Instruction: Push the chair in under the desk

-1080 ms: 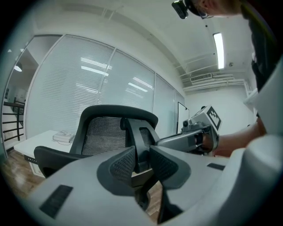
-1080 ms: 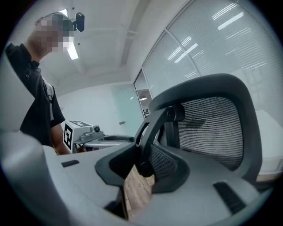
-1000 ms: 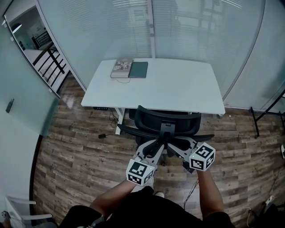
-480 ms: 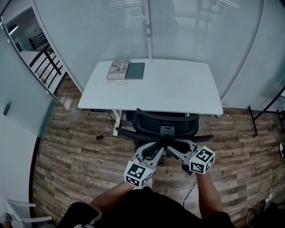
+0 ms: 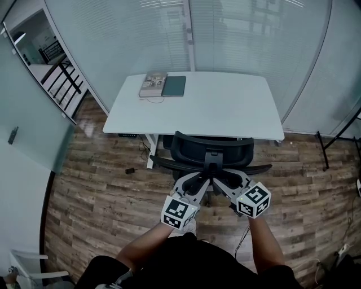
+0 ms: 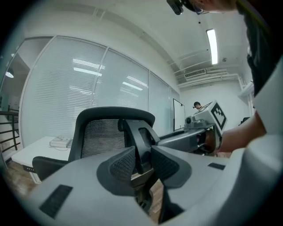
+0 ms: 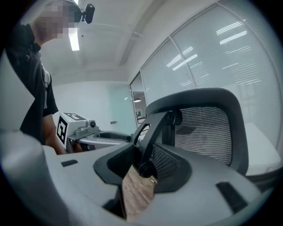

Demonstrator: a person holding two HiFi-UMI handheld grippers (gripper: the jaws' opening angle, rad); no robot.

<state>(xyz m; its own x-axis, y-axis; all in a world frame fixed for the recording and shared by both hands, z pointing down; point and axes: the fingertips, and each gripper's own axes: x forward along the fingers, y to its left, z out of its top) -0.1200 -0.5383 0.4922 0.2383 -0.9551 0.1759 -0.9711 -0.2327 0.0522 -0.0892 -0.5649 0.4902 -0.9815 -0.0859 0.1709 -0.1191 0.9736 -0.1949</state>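
Here the chair (image 5: 211,150) seemingly touches the desk (image 5: 225,107) edge, open floor (image 5: 96,186) either side.

We wear a black short-sleeved top (image 5: 186,262) and a small black camera (image 7: 87,12) on the head. Our left gripper (image 6: 142,161) and right gripper (image 7: 143,167) have smooth light-grey shells with small black rectangular insets and dark, rounded, mesh-textured pads (image 6: 123,164). Each carries a white cube (image 5: 179,213) printed with black square markers
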